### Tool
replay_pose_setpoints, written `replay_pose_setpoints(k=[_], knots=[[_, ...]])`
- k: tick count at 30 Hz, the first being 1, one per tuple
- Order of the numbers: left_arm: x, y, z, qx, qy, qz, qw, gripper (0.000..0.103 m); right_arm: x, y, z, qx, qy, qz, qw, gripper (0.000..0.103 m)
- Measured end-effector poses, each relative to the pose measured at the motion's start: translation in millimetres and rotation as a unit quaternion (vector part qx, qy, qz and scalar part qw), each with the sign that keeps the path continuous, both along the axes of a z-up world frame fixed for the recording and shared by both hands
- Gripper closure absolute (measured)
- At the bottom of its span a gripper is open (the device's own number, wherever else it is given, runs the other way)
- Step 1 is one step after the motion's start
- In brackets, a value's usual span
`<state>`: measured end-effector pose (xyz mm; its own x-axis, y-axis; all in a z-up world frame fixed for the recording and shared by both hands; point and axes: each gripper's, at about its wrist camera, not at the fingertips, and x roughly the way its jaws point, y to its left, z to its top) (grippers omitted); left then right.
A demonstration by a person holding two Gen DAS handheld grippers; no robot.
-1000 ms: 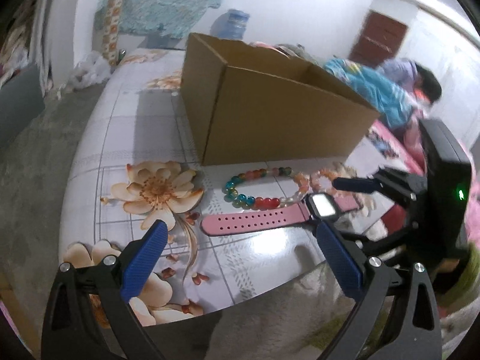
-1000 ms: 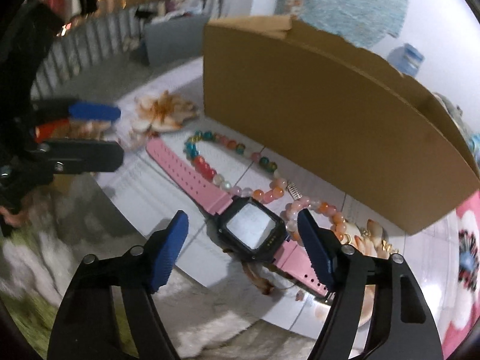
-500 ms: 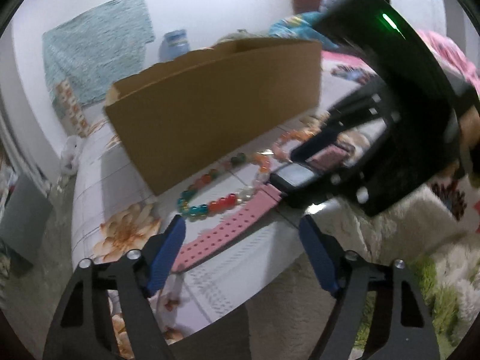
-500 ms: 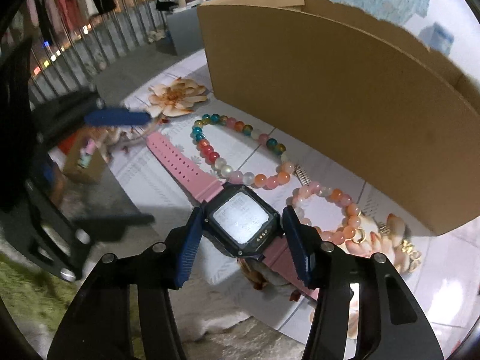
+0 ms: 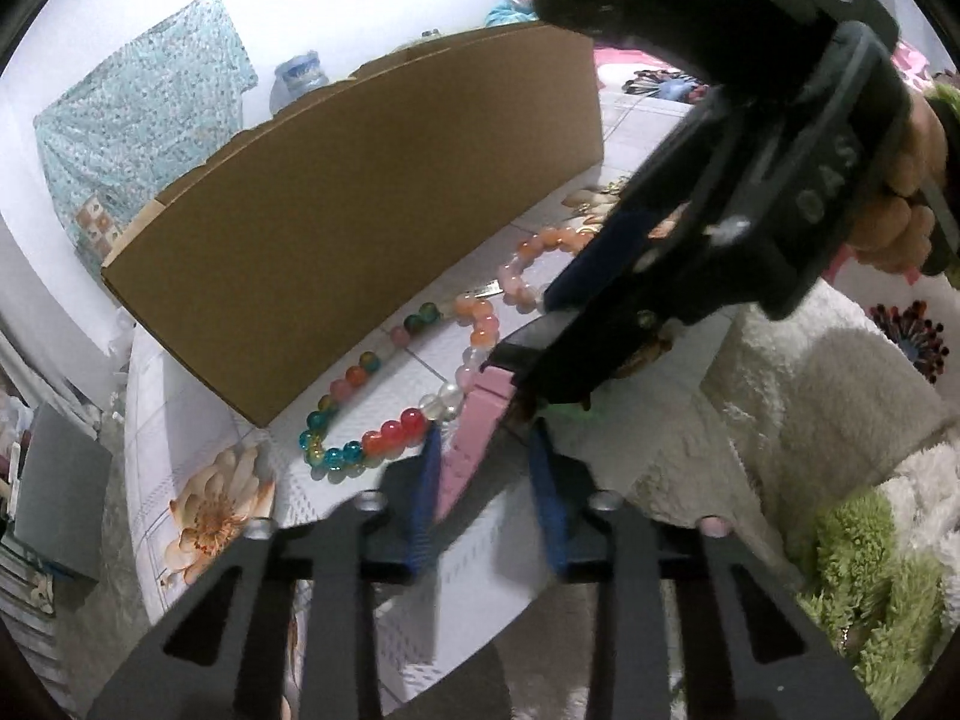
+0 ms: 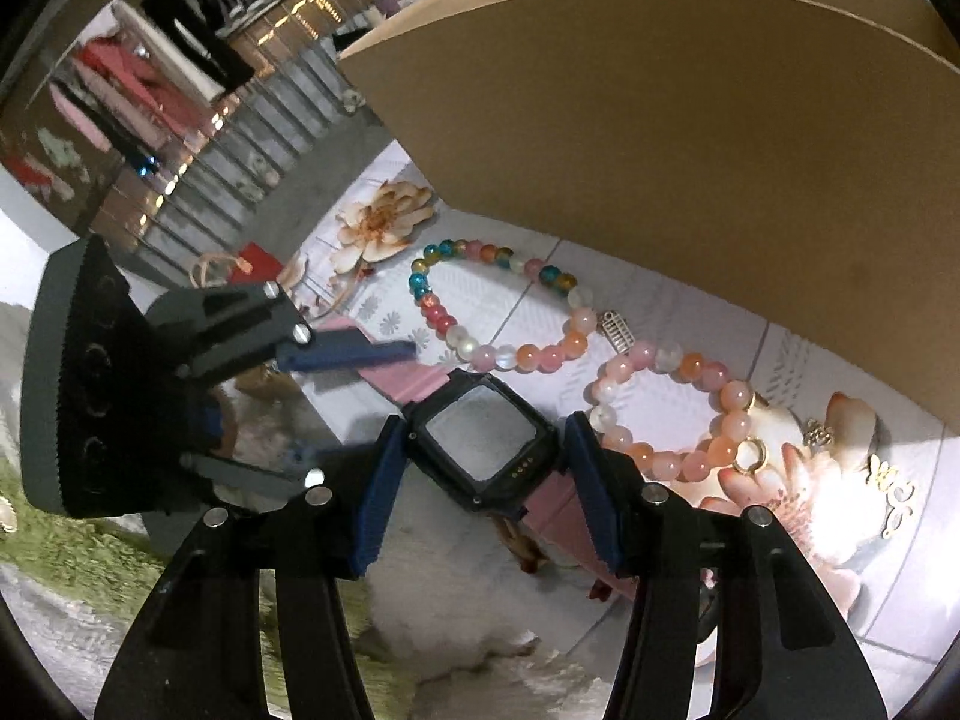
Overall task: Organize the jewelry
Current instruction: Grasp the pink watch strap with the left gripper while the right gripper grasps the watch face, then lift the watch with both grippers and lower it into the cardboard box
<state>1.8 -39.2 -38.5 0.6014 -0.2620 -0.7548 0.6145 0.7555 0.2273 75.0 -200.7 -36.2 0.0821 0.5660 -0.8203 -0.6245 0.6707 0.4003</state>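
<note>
A pink-strapped watch (image 6: 480,444) with a black square case lies at the table's near edge. My right gripper (image 6: 483,438) is shut on the case, one blue pad against each side. Its blue finger (image 5: 600,258) also shows in the left wrist view. My left gripper (image 5: 483,444) is closing around the pink strap (image 5: 474,426). The strap touches the left pad, and a narrow gap shows at the right pad. One left finger (image 6: 354,353) lies over the strap end. A multicolour bead bracelet (image 6: 432,300) and a peach bead bracelet (image 6: 690,360) lie behind the watch.
An open cardboard box (image 6: 660,120) stands just behind the jewelry on the flower-patterned tile table (image 6: 690,300). Gold charms (image 6: 894,492) lie at the right. A person's hand (image 5: 900,210) holds the right gripper. A white and green fluffy rug (image 5: 810,390) lies below the table edge.
The left gripper rolled, came in close to the strap, and its jaws narrowed from wide to around the strap. The right gripper's jaws closed onto the watch case.
</note>
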Motion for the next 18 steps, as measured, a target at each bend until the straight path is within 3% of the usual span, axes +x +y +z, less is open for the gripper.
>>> replay_pose_setpoints(k=[4,6,9,18], knots=[[10,5,1,-0.015,0.025,-0.006,0.9996,0.092,-6,-3,4,0.017,-0.01,-0.038,0.999,0.052],[11,6,1,-0.012,0.027,-0.014,0.9995,0.094,-14,-8,10,0.007,-0.033,-0.064,0.997,0.045],[13,6,0,-0.007,0.028,-0.029,0.9992,0.095,-36,-8,21,-0.01,-0.082,-0.088,0.993,0.045],[15,5,-1,0.007,0.035,-0.066,0.9972,0.095,-77,5,27,-0.166,-0.206,-0.106,0.958,0.05]])
